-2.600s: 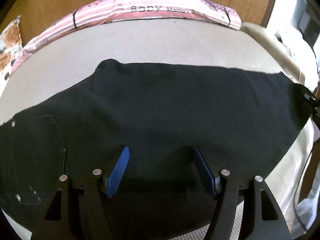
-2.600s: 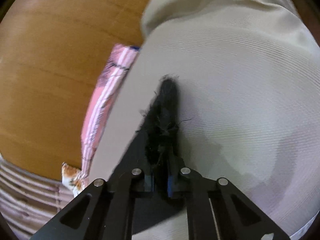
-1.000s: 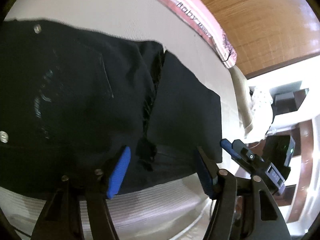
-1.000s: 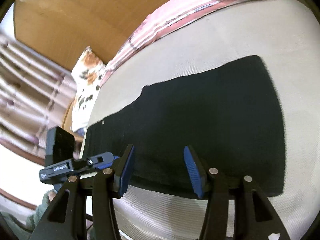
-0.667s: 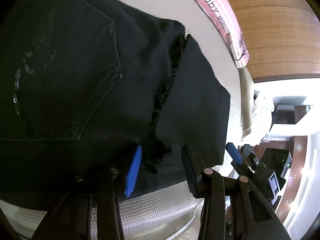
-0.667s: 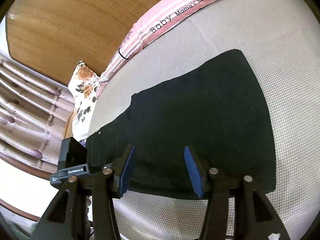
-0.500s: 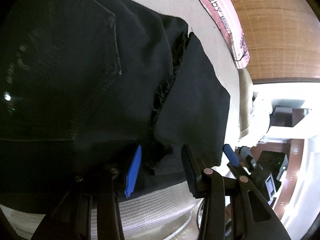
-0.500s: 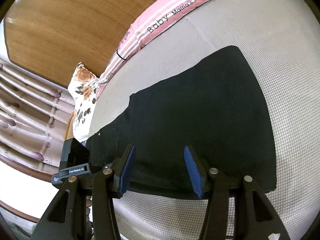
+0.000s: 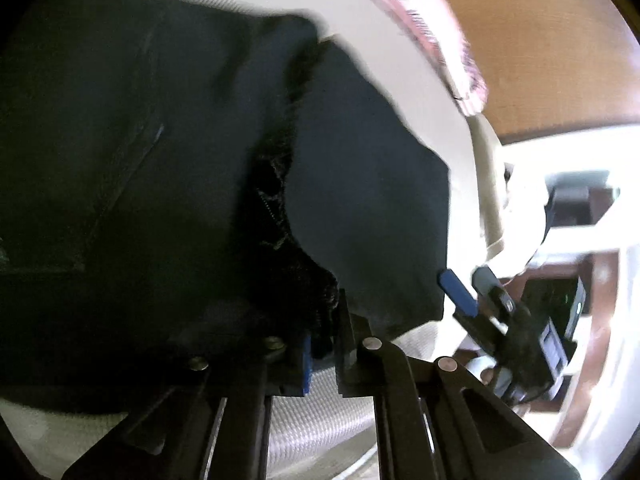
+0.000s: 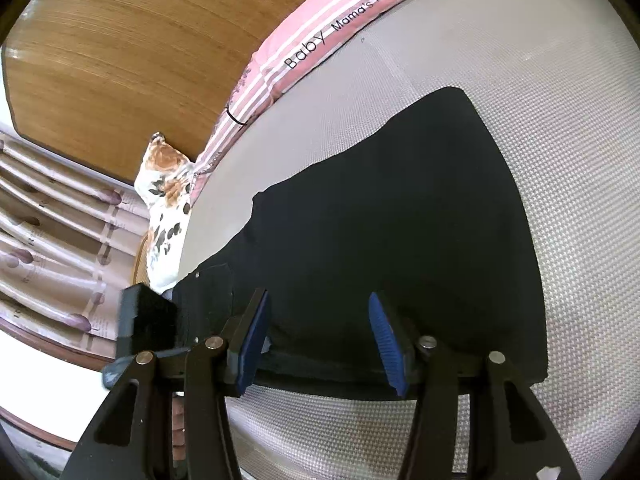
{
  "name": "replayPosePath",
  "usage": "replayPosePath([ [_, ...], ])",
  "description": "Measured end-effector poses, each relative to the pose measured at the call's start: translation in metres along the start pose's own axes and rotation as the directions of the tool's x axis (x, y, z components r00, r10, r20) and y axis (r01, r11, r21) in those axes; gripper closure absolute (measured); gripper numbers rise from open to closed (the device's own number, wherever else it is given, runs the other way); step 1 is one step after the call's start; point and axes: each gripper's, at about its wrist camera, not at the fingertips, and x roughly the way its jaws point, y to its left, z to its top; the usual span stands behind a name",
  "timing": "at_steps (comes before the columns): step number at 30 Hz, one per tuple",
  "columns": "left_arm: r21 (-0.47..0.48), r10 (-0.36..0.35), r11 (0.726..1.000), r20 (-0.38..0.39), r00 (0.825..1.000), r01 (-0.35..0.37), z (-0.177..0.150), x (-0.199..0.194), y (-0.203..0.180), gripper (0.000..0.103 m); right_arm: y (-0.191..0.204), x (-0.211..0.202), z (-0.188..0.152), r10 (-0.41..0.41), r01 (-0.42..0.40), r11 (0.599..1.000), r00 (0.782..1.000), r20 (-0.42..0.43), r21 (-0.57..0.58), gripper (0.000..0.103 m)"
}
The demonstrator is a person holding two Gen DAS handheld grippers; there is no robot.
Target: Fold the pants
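Note:
Black pants (image 10: 392, 232) lie flat on a grey-white woven mattress (image 10: 560, 128), legs folded over toward the waist. In the left wrist view the pants (image 9: 140, 160) fill the left half, with a back pocket and a frayed hem edge showing. My left gripper (image 9: 324, 344) is shut on the pants' near edge beside the frayed hem. My right gripper (image 10: 320, 344) is open, its blue pads (image 10: 384, 340) spread just above the near edge of the pants, holding nothing. It also shows at the right of the left wrist view (image 9: 464, 292).
A pink striped pillow (image 10: 320, 40) lies along the far edge of the mattress below a wooden headboard (image 10: 120, 40). A floral cushion (image 10: 164, 208) and striped curtains (image 10: 48, 240) stand at the left. The mattress's front edge lies just below both grippers.
My left gripper has closed from half open onto the pants' near edge at the frayed hem. My right gripper stays open and has barely moved.

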Motion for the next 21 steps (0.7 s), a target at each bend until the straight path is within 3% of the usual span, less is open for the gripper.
replayPosePath([
  [4,0.075,0.048,0.996,0.048,0.998,-0.051,-0.004,-0.016,-0.009,0.095,-0.002,0.002,-0.002,-0.012,0.012,1.0,1.0,-0.01,0.004,0.054],
  [8,0.041,0.108,0.993,0.021,0.994,-0.109,-0.004,-0.007,0.014,0.095,-0.002,0.011,-0.005,-0.043,0.043,0.999,0.998,-0.038,-0.002,0.054],
  [11,0.03,0.13,0.991,0.01,0.991,-0.13,-0.004,0.002,0.025,0.095,-0.004,0.021,-0.01,-0.101,0.1,0.995,0.992,-0.071,-0.013,0.055],
  [15,0.083,0.182,0.98,0.017,0.983,-0.183,-0.005,0.004,0.015,0.092,-0.002,0.028,-0.013,-0.17,0.166,0.985,0.981,-0.09,-0.055,0.056],
  [19,0.154,0.257,0.952,0.071,0.964,-0.265,-0.01,-0.003,-0.003,0.085,0.01,0.021,0.0,-0.185,0.179,0.98,0.981,-0.061,-0.09,0.054],
  [21,0.191,0.322,0.921,0.117,0.939,-0.339,-0.013,-0.008,-0.012,0.083,0.019,0.016,0.016,-0.224,0.221,0.965,0.975,-0.008,-0.139,0.054],
])
